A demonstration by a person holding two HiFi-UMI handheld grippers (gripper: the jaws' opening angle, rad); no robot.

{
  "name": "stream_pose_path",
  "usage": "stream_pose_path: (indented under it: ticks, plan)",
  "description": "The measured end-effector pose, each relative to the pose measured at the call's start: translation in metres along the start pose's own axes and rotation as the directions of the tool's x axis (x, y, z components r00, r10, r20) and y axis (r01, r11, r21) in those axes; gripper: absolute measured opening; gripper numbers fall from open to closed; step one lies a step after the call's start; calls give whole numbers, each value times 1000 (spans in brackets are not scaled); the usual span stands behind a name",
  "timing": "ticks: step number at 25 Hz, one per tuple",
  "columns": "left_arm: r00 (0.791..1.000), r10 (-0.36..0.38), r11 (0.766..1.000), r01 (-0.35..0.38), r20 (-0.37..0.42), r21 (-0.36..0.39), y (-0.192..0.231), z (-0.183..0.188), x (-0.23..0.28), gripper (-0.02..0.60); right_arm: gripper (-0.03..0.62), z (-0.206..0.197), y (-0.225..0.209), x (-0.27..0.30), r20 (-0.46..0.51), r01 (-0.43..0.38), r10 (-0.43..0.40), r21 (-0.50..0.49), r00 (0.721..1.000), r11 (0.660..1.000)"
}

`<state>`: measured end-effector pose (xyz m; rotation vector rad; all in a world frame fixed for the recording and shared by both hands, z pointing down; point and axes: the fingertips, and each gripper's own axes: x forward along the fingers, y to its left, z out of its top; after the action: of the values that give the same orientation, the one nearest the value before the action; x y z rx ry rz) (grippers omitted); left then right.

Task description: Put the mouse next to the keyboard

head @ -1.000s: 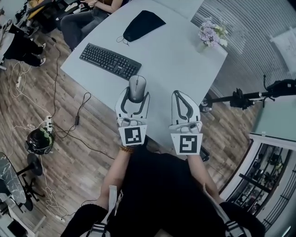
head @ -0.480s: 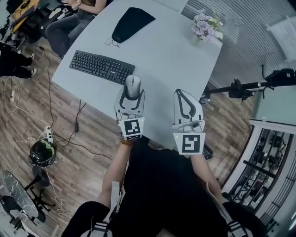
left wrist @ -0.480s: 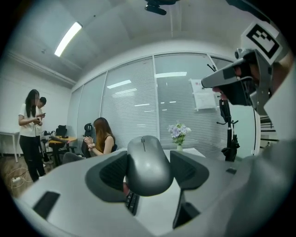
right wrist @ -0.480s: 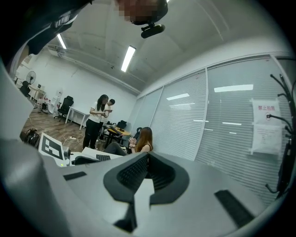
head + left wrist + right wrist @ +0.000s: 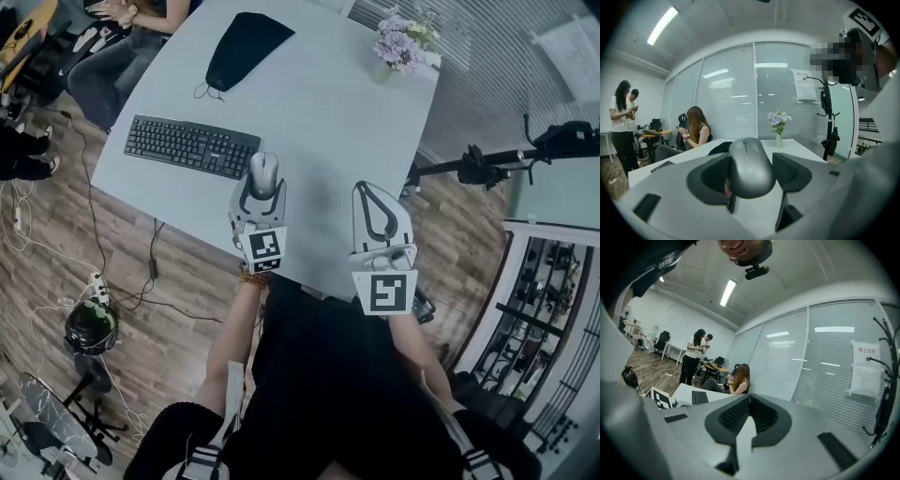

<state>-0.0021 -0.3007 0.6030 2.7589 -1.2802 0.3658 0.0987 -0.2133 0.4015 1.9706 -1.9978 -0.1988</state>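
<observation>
A grey mouse (image 5: 263,174) sits between the jaws of my left gripper (image 5: 262,184), which is shut on it, just right of the black keyboard's (image 5: 190,146) right end, above the white table (image 5: 328,112). In the left gripper view the mouse (image 5: 749,167) fills the gap between the dark pads (image 5: 711,176). My right gripper (image 5: 375,204) hovers over the table's near edge, shut with nothing in it; in the right gripper view its tips (image 5: 749,398) meet.
A black pouch (image 5: 238,45) lies at the table's far side and a vase of flowers (image 5: 401,49) at the far right corner. A seated person (image 5: 131,19) is at the far left. Cables and a power strip (image 5: 97,281) lie on the wood floor. A black stand (image 5: 506,155) is at right.
My left gripper has carried the mouse forward and to the left, closer to the keyboard's right end. The right gripper has stayed about where it was.
</observation>
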Motion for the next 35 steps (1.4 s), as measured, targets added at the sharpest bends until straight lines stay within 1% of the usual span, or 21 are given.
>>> stream_pose_path:
  ticks: [5, 9, 14, 18, 22, 26, 29, 31, 35]
  plan:
    - [999, -21, 1000, 21, -47, -4, -1, -22, 21, 296, 0, -6, -9, 3, -18, 25, -25, -1, 1000, 1000]
    - [996, -31, 1000, 31, -82, -7, -1, -36, 34, 296, -2, -7, -12, 10, -4, 37, -37, 2, 999, 999]
    - [990, -43, 999, 42, -134, -9, -1, -57, 49, 296, -2, -14, -12, 16, -36, 39, -39, 13, 999, 999]
    - [981, -51, 999, 52, -188, 5, 2, -76, 58, 296, -2, -17, -15, 20, -48, 48, -48, 3, 998, 999]
    - [977, -62, 998, 65, -205, 6, 5, -88, 67, 296, -2, -17, -19, 23, -50, 52, -53, -11, 997, 999]
    - [968, -67, 998, 69, -241, 0, 5, -102, 73, 295, -2, -20, -25, 24, -64, 68, -69, -18, 996, 998]
    - [962, -79, 997, 82, -262, -1, 3, -111, 75, 295, 0, -20, -26, 28, -59, 78, -79, -8, 995, 997]
    - [959, -88, 996, 91, -270, -1, 1, -114, 77, 296, -2, -26, -25, 28, -85, 83, -82, 5, 993, 997]
    - [950, -111, 993, 118, -292, 6, -2, -121, 82, 295, -2, -27, -23, 31, -90, 73, -74, -14, 993, 997]
